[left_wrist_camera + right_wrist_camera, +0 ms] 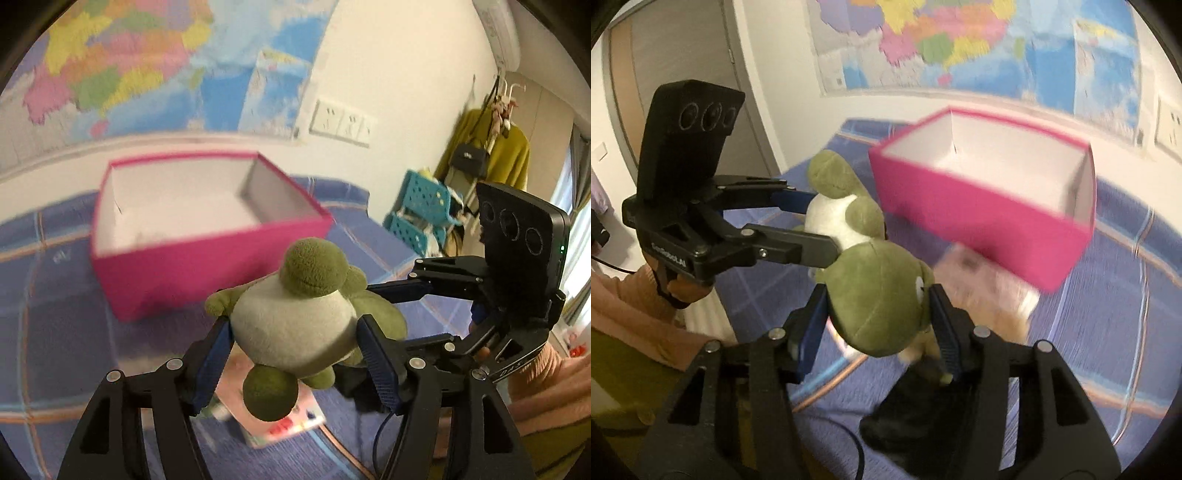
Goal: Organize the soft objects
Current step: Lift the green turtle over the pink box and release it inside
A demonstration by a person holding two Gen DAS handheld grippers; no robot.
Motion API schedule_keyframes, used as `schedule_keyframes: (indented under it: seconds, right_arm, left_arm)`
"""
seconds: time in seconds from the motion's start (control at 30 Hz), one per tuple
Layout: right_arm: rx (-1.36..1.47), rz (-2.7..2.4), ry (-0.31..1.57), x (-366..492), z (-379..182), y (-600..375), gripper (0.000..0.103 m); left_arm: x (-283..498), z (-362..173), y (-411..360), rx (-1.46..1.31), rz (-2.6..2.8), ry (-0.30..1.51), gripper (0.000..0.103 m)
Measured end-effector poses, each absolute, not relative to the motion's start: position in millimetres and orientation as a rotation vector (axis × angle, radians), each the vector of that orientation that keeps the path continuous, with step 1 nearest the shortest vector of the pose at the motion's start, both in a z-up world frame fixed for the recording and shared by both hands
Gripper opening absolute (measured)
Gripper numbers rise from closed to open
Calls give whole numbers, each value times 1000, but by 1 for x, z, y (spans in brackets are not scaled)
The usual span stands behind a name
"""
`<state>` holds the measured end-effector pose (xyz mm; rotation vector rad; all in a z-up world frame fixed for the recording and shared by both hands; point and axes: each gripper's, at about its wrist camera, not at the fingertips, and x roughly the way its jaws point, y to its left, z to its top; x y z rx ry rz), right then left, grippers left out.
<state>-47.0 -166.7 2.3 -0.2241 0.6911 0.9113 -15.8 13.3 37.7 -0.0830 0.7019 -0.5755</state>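
A green plush toy (295, 317) with a pale belly hangs above the blue mat, held by both grippers at once. In the left wrist view my left gripper (295, 350) is shut on its pale belly, one blue pad on each side. In the right wrist view my right gripper (879, 317) is shut on the toy's green head (875, 295), while the left gripper (812, 225) comes in from the left and clamps the body. An open pink box (207, 266), white inside, stands just beyond the toy; in the right wrist view the pink box (979, 221) is to the upper right.
A blue mat (74, 332) with a line grid covers the surface. A pink printed book (280, 424) lies under the toy. An orange-and-white soft thing (997, 302) and a black item (916, 417) lie near the box. Turquoise baskets (421, 206) stand at the right. A person's sleeve (624, 306) is at the left.
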Motion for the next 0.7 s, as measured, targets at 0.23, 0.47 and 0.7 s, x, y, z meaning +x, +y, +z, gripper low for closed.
schedule_keyframes:
  seconds: [0.23, 0.47, 0.7]
  right_arm:
    - [-290, 944, 608, -9, 42, -147, 57]
    - [-360, 958, 592, 43, 62, -119, 57]
    - [-376, 957, 652, 99, 50, -93, 57]
  left_arm:
    - [20, 69, 27, -75, -504, 641, 69]
    - [71, 76, 48, -99, -419, 653, 69]
    - [127, 55, 70, -159, -372, 738, 69]
